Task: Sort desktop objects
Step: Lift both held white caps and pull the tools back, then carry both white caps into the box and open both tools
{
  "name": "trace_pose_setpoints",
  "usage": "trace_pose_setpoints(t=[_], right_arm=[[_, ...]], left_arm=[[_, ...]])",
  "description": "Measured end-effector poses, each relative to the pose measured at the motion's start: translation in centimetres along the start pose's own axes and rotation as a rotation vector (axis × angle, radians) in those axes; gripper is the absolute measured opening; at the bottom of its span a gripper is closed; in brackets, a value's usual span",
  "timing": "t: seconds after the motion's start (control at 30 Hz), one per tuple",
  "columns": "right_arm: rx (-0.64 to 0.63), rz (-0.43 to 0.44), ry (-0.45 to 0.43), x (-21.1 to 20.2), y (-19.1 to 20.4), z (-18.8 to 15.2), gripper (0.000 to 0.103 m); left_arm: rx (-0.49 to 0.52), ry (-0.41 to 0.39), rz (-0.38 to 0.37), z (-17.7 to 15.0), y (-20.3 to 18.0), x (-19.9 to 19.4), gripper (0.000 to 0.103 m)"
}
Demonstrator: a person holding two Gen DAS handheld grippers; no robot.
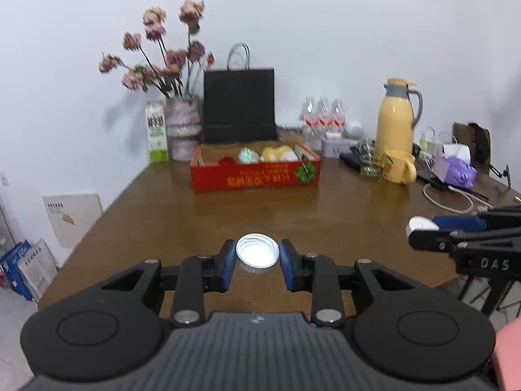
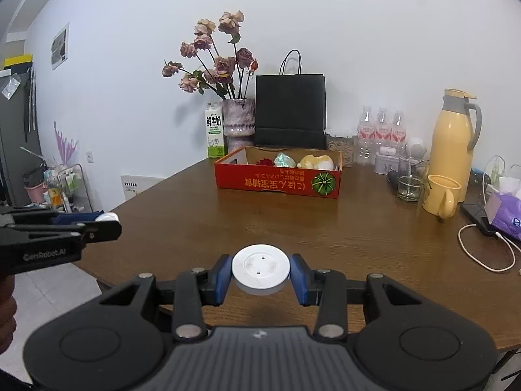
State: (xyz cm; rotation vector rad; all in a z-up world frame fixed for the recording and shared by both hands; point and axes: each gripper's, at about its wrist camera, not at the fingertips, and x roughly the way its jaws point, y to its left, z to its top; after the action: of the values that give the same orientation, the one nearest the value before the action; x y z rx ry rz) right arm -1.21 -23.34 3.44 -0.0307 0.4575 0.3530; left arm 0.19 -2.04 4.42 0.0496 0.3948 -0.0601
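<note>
We are holding two grippers above the near edge of a brown wooden table [image 1: 228, 202]. Our left gripper [image 1: 257, 257] is pinching a shallow metal lid [image 1: 257, 253], open side up, between its blue pads [image 1: 228, 262]; the pads are pressing on both sides of its rim. Our right gripper [image 2: 261, 273] is pinching a flat white round disc [image 2: 261, 268] the same way, with two small holes showing on the disc's top face. Both pieces are hanging clear of the tabletop.

In the right wrist view, the left gripper is sitting at the far left, with the lid's pale edge just showing at its tip. In the left wrist view, the right gripper is reaching in from the right edge with the disc at its tip.

Across the table a red cardboard box [image 2: 276, 184] is standing open, holding a yellow and white soft item, a shiny greenish object and something dark red. Behind it we are seeing a black paper bag [image 2: 289, 110], a vase of dried roses [image 2: 237, 123] and a milk carton [image 2: 215, 133]. To the right, water bottles [image 2: 381, 133], a yellow jug [image 2: 452, 130], a yellow mug [image 2: 441, 195] and a glass [image 2: 410, 182] are standing near one another.
</note>
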Motion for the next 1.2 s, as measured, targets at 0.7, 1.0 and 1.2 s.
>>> trace_pose_setpoints(t=[0.7,1.0,1.2], right_arm=[[0.028,0.006,-0.031,6.1,0.2,1.5,0.038],[0.075,0.023,-0.009,12.7,-3.4,5.4,0.038],[0.066,0.012,-0.037,18.4,-5.6,10.1,0.038]], left_arm=[[-0.085,0.048,0.010,0.2,1.5,4.2,0.030],[-0.092,0.007,0.047,4.7,3.8,11.2,0.030],[-0.157,-0.006,0.018,8.6,6.5,17.2,0.030]])
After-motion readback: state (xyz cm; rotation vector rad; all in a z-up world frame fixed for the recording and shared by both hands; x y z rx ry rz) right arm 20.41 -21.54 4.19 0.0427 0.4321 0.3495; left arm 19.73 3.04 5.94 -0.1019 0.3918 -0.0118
